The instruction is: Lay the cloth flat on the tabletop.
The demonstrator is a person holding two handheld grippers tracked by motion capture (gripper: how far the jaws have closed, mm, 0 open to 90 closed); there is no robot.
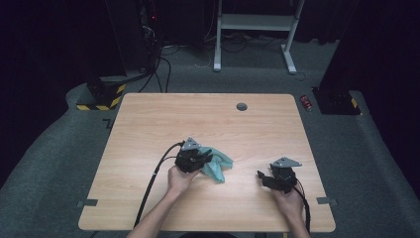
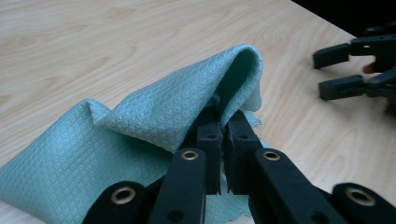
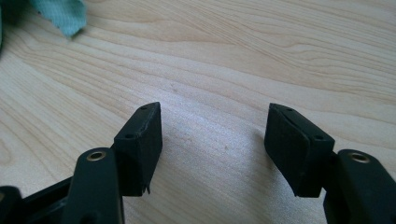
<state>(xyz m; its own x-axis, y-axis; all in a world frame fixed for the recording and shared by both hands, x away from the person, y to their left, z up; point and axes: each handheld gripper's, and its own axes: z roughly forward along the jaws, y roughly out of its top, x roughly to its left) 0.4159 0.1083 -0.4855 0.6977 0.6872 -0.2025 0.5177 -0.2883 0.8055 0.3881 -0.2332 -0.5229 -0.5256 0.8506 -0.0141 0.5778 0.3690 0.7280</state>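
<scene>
Left gripper pinches teal cloth (fold apparently upward).

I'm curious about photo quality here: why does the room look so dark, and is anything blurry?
High view: light falls on the wooden table, the room behind stays near black. Left gripper view: the teal cloth weave is sharp, the left gripper nearest the lens is soft. Right gripper view: a pale sheen on the wood by the right gripper.
</scene>
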